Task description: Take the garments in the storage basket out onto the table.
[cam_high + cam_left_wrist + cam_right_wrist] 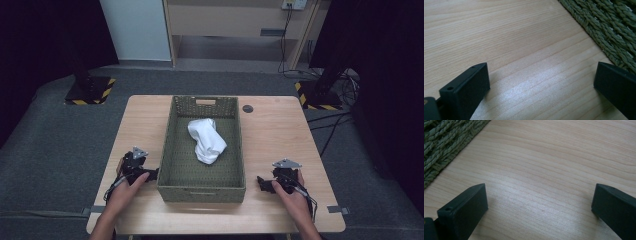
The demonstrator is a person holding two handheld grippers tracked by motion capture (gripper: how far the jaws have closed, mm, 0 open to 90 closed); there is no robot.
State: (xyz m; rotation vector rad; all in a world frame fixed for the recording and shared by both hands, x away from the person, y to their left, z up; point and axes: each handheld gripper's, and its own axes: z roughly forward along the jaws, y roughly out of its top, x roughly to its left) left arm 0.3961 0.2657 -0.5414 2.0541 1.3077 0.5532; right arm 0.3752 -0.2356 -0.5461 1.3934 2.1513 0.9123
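Note:
A green woven basket [172, 150] stands in the middle of the wooden table [280, 135], and a crumpled white cloth [206, 140] lies inside it. My left gripper [149, 176] rests on the table just left of the basket's near corner, held by a hand. In the left gripper view its jaws stand wide apart over bare wood, the left gripper [541, 77] open, with the basket wall [609, 27] at the upper right. My right gripper [264, 184] rests right of the basket. The right gripper [539, 197] is open over bare wood, the basket [441, 142] at upper left.
A small dark round grommet [248, 108] sits in the table top behind the basket's right corner. Two stand bases with yellow-black tape [90, 90] [320, 95] stand on the floor beyond the table. Cables [330, 125] run on the floor at the right.

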